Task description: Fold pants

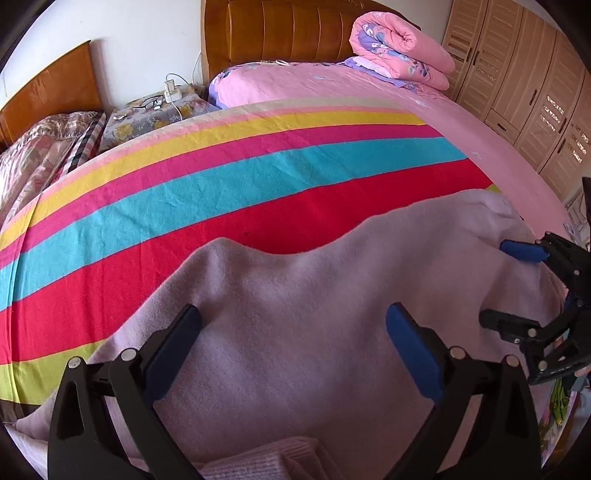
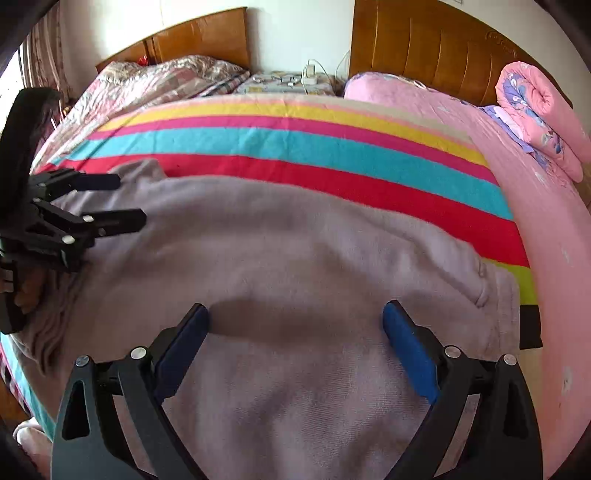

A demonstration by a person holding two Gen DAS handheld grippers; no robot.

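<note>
Left gripper (image 1: 293, 325) spread wide, right gripper (image 2: 295, 319) likewise; pants (image 2: 280, 236) flat beneath both, ungrasped.

Left wrist view: low and close over pants (image 1: 295, 314), facing headboard (image 1: 280, 33); right gripper (image 1: 495, 284) at right edge. Right wrist view: same closeness, same heading; left gripper (image 2: 131, 201) at left edge. Shared: pants, striped blanket (image 1: 221, 177), headboard, rolled quilt (image 2: 535, 114).
</note>
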